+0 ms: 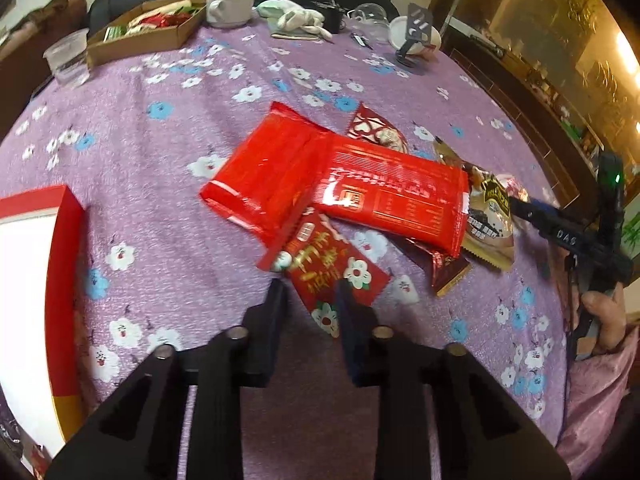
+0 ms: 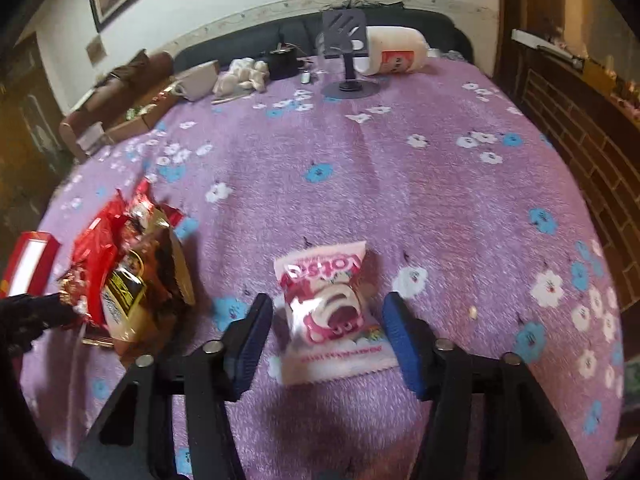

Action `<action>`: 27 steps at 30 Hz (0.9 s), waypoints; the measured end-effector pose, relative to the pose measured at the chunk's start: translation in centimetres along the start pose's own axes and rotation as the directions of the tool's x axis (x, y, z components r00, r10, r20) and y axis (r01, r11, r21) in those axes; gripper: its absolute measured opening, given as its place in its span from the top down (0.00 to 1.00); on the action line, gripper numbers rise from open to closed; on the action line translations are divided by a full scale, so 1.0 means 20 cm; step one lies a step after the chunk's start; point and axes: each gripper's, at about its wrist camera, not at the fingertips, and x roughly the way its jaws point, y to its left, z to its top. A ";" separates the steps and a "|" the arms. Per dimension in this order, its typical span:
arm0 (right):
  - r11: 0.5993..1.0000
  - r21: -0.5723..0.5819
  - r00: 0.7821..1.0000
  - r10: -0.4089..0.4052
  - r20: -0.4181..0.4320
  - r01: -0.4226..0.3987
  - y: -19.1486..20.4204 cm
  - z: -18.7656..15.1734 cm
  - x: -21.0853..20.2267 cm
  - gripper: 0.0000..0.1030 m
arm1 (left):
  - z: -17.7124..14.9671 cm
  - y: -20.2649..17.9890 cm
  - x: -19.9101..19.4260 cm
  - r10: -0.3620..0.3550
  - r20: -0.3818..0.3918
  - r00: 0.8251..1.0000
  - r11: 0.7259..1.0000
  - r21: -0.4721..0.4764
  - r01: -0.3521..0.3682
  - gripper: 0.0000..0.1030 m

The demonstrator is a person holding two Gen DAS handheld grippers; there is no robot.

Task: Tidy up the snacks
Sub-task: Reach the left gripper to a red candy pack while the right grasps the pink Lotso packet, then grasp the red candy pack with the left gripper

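Observation:
A pile of snack packs lies mid-table in the left wrist view: two large red packs (image 1: 344, 184), a small red flowered packet (image 1: 328, 268), a gold packet (image 1: 490, 216) and a dark red one (image 1: 444, 268). My left gripper (image 1: 310, 292) is open, its fingers on either side of the flowered packet's near corner. In the right wrist view a pink and white snack pack (image 2: 326, 308) lies between the open fingers of my right gripper (image 2: 326, 312). The pile (image 2: 120, 272) shows at that view's left.
A red and white box (image 1: 36, 280) lies at the left. A cardboard tray of snacks (image 1: 148, 28), a plastic cup (image 1: 68, 58), a white mug (image 1: 230, 8), a cloth, a glass pot and a phone stand (image 2: 348, 60) stand at the table's far side on the purple flowered cloth.

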 end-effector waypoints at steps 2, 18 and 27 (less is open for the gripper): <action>1.000 0.029 1.000 0.000 0.000 0.000 -0.02 -0.01 -0.01 0.56 | 0.01 0.04 0.00 -0.017 -0.005 1.000 0.999 -0.037 0.017 0.83; 0.992 0.112 0.998 0.051 0.042 -0.055 0.05 -0.10 -0.09 0.58 | 0.09 -0.08 0.07 0.047 0.042 0.998 0.988 -0.148 -0.040 0.71; 0.980 0.149 0.989 0.121 0.085 -0.133 0.04 -0.10 -0.13 0.58 | 0.03 -0.08 0.01 0.029 0.076 0.997 0.998 -0.051 -0.025 0.96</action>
